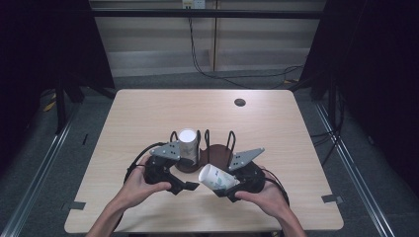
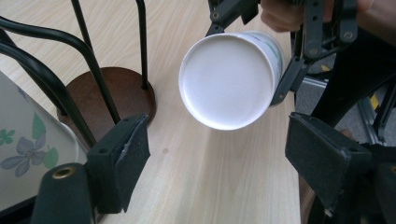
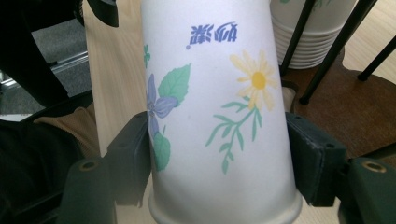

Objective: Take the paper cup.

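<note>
While right fingers (image 3: 210, 154) clamped on paper cup (image 3: 219, 116), left fingers (image 2: 224, 163) spread, bare tabletop (image 2: 215, 182) between, rack (image 2: 112, 93) beside.

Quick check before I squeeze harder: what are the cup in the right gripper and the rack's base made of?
The cup looks like thin matte paper: printed flowers, a rolled rim, and a recessed flat white bottom in the left gripper view. The right gripper is clamped on its sides, so go gently. The rack base looks like dark brown wood or a wood-look disc, satin finish; which one is unclear. Its black uprights look like painted metal wire.
</note>
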The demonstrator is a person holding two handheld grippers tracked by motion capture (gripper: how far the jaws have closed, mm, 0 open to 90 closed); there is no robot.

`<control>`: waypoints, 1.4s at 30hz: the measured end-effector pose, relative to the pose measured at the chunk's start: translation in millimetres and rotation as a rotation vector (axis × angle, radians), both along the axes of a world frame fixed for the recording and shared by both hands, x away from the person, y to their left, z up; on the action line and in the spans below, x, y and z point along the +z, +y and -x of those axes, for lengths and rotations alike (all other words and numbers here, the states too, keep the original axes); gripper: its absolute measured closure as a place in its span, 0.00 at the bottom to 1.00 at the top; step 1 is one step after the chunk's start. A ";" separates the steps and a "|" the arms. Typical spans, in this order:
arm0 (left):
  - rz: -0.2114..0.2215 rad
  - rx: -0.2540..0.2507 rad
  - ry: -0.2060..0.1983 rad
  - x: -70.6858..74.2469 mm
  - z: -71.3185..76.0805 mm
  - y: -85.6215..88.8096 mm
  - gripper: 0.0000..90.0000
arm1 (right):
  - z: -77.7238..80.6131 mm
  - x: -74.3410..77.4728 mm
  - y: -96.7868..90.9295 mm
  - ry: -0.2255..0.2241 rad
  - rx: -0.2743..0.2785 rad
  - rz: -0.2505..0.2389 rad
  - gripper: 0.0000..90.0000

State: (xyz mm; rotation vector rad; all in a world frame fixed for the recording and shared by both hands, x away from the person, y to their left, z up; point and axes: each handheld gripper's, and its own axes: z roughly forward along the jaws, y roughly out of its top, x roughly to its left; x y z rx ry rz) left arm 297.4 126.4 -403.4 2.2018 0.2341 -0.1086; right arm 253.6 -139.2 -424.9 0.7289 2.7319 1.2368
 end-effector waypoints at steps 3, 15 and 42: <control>-0.023 -0.007 -0.013 -0.6 0.8 -1.3 0.22 | 0.0 1.0 -0.5 0.008 0.006 0.010 0.35; -0.055 -0.041 -0.015 -4.2 3.6 -5.5 0.23 | 1.5 1.1 2.3 0.028 0.030 0.068 0.35; -0.098 -0.097 -0.018 -10.5 8.8 -9.9 0.24 | 3.4 -3.4 16.6 0.077 0.083 0.203 0.35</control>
